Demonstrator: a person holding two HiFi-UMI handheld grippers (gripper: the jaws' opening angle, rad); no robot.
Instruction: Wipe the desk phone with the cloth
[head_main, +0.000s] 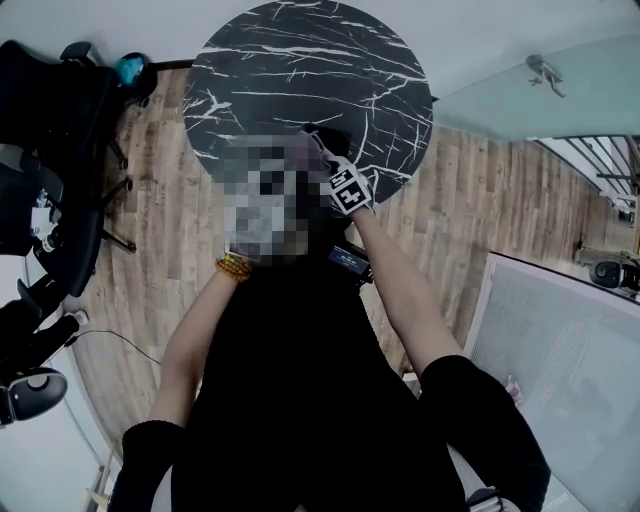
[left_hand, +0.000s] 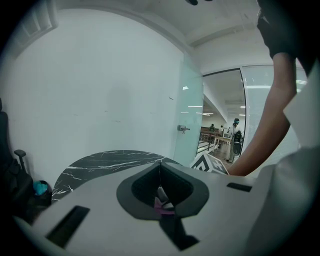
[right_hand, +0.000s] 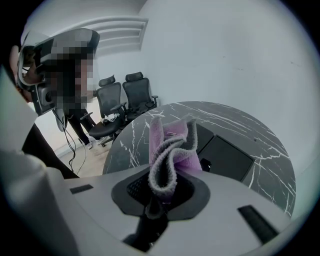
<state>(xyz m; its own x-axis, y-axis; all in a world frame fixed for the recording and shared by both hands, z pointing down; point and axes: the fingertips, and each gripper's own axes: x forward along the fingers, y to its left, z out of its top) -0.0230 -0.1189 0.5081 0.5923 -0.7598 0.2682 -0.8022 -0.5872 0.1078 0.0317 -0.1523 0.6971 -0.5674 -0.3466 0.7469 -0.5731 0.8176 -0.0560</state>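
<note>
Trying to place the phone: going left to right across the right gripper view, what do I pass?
chairs → cloth → phone

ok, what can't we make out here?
- Desk phone: no view shows it clearly; dark slab in right gripper view is half behind the cloth.
- Left gripper: head view, under the face mosaic.
- Purple scrap in left tongs, left gripper view: too small to name.
</note>
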